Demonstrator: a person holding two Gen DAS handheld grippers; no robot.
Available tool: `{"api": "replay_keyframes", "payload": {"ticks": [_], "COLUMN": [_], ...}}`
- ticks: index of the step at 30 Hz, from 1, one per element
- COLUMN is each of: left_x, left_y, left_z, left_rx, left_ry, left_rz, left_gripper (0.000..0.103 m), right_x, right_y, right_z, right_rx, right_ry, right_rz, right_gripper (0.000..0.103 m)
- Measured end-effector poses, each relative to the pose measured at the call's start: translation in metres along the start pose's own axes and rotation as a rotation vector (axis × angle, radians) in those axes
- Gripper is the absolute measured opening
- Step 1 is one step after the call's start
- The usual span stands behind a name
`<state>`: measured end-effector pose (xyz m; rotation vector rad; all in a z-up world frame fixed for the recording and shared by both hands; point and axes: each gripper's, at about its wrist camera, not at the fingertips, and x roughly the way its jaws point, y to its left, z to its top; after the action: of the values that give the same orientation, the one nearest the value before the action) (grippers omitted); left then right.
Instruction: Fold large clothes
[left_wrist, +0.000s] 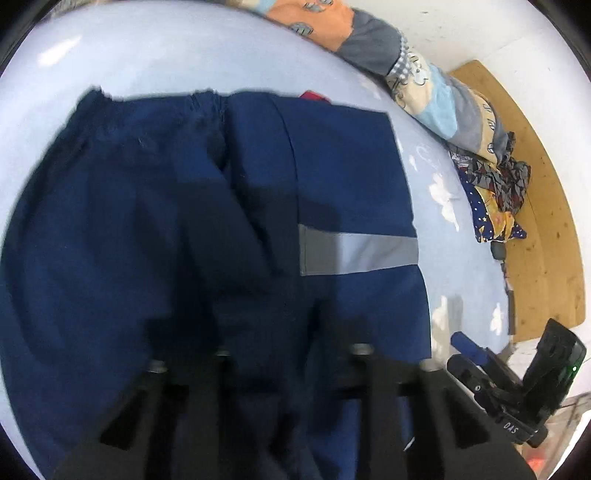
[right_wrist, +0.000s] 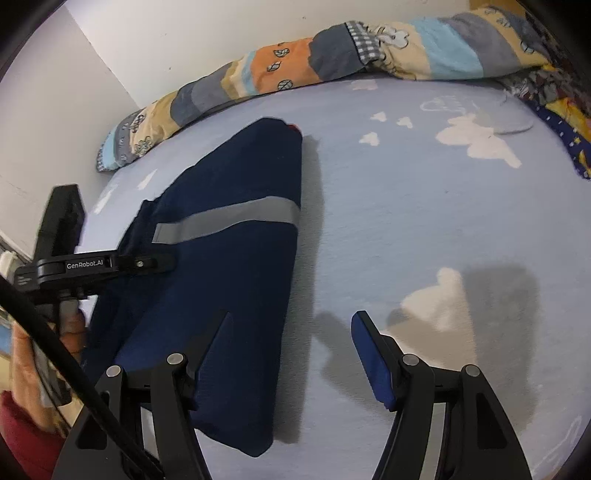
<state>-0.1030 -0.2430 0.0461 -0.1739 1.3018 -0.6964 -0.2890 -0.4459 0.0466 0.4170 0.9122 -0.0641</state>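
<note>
Where the right wrist view begins, the right gripper (right_wrist: 291, 354) stands spread above the near right edge of the navy garment (right_wrist: 221, 280), one finger over the cloth and its blue-padded finger (right_wrist: 369, 362) over bare sheet, pinching nothing. To the left, the left gripper (right_wrist: 162, 263) reaches in over the garment's left side; in its own view dark cloth rises between its fingers, which look drawn nearly together, though blur hides whether the pads press it. A hand (right_wrist: 70, 328) and a red sleeve (right_wrist: 22, 435) show behind it. The garment lies folded lengthwise, smooth woven fabric crossed by a grey reflective band (right_wrist: 229, 218), a scrap of red at its far end. It rests on a pale blue bed sheet (right_wrist: 406, 221) printed with white clouds. Farther off, a rolled patchwork quilt (right_wrist: 295, 70) lines the white wall (right_wrist: 184, 33), and crumpled patterned cloth (left_wrist: 495, 192) sits at the far right beside a wooden board (left_wrist: 546, 221).
</note>
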Motion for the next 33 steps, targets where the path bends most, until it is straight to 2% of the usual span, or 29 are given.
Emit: {"api": "replay_keyframes", "payload": {"ticks": [4, 8, 11, 15, 16, 17, 20, 24, 27, 30, 33], "left_x": [-0.021, -0.043, -0.053, -0.062, -0.065, -0.070, -0.087, -0.112, -0.127, -0.129, -0.115], "left_y": [-0.018, -0.033, -0.040, -0.044, -0.045, -0.045, -0.042, -0.031, -0.015, 0.013, 0.046], "left_z": [-0.005, -0.009, -0.010, -0.011, -0.011, -0.012, -0.013, -0.017, -0.022, -0.023, -0.023], "left_rx": [0.068, 0.098, 0.124, 0.137, 0.142, 0.142, 0.142, 0.124, 0.107, 0.062, 0.013], "left_ry": [-0.088, -0.180, -0.212, -0.228, -0.236, -0.244, -0.283, -0.332, -0.355, -0.344, -0.296], "left_rz": [0.036, 0.023, 0.003, -0.012, -0.017, -0.020, -0.025, -0.035, -0.025, -0.008, 0.034], "left_gripper": [0.008, 0.008, 0.008, 0.007, 0.007, 0.007, 0.007, 0.007, 0.007, 0.007, 0.007], "right_x": [0.001, 0.002, 0.009, 0.030, 0.035, 0.041, 0.034, 0.023, 0.017, 0.020, 0.028], "right_y": [-0.002, -0.008, -0.020, -0.023, -0.019, -0.011, 0.009, 0.028, 0.049, 0.080, 0.102], "right_z": [0.000, 0.002, 0.004, 0.007, 0.008, 0.009, 0.013, 0.018, 0.016, 0.007, -0.001], "right_rx": [0.010, 0.053, 0.109, 0.105, 0.087, 0.063, 0.008, -0.035, -0.096, -0.206, -0.292], "right_ry": [-0.008, -0.020, -0.006, 0.044, 0.049, 0.057, 0.023, -0.023, -0.062, -0.103, -0.125], "right_rz": [-0.011, -0.032, -0.120, -0.157, -0.146, -0.141, -0.156, -0.112, -0.118, -0.175, -0.212], "right_gripper": [0.071, 0.071, 0.071, 0.071, 0.071, 0.065, 0.059, 0.059, 0.059, 0.059, 0.059]}}
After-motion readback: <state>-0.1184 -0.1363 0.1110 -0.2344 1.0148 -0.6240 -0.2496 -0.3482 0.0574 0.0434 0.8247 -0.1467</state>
